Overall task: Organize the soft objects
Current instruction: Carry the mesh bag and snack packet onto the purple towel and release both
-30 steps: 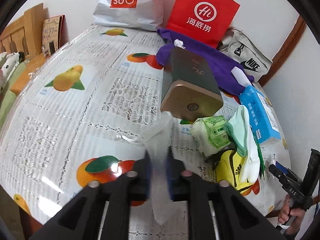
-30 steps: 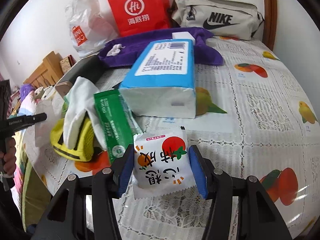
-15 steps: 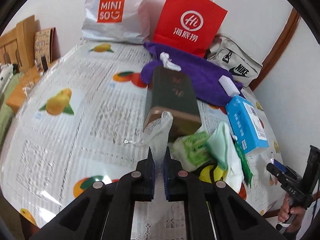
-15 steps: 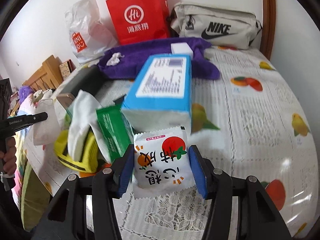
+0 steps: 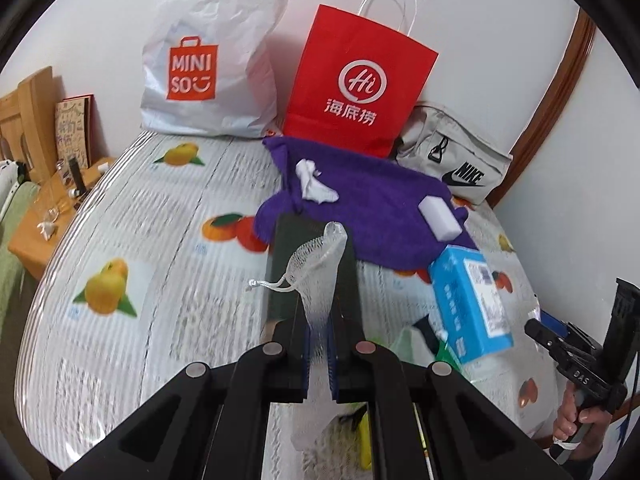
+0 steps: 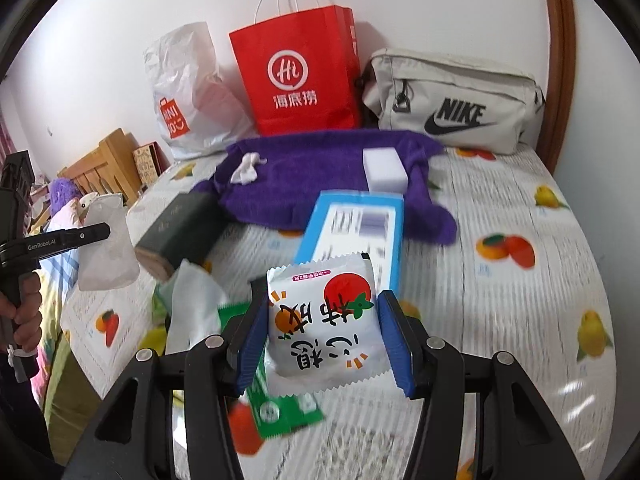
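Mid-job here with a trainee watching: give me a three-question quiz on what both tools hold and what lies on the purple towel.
1. True or false: the left tool is shut on a mesh pouch.
2. What does the right tool hold? A) blue tissue pack B) snack packet C) white block
3. Fill in: on the purple towel lie a crumpled white scrap and a white ____.

Key:
1. True.
2. B, the snack packet; the tissue pack lies on the table behind it.
3. Block.
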A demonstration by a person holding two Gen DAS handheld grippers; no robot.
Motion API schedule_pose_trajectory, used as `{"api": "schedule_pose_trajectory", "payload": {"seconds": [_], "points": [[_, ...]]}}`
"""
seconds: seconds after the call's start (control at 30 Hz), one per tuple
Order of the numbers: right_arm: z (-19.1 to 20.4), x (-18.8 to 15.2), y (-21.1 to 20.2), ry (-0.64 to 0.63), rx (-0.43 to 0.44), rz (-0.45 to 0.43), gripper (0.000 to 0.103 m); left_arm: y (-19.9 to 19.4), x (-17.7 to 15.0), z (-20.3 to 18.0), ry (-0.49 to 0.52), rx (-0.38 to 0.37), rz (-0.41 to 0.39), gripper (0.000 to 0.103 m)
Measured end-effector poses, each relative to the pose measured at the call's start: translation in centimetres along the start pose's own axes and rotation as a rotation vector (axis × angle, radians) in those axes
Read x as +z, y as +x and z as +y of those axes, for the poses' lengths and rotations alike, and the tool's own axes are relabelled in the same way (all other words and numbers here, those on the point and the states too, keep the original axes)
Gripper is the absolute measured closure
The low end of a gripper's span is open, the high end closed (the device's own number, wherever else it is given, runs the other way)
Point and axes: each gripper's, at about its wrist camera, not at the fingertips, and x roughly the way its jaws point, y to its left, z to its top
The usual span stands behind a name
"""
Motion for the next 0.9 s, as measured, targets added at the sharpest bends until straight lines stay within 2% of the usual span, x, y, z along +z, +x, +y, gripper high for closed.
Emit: {"api": "schedule_pose_trajectory", "payload": {"seconds": [0.33, 0.6, 0.9], "points": [[-1.0, 5.9, 3.3, 0.027, 0.02, -0.016, 0.049, 2.3, 5.0, -1.1, 0.003, -0.01, -0.01, 0.096], [-1.5, 10.5, 7.8, 0.017, 0.025, 0.001, 0.049, 6.4, 8.8, -2.0, 0.001, -0.019, -0.001, 0.096], [-2.6, 13.6, 13.2, 0.01, 0.031, 0.05, 0.049, 11.5, 11.8, -2.5, -0.004, -0.039, 0.045, 0.096]]}}
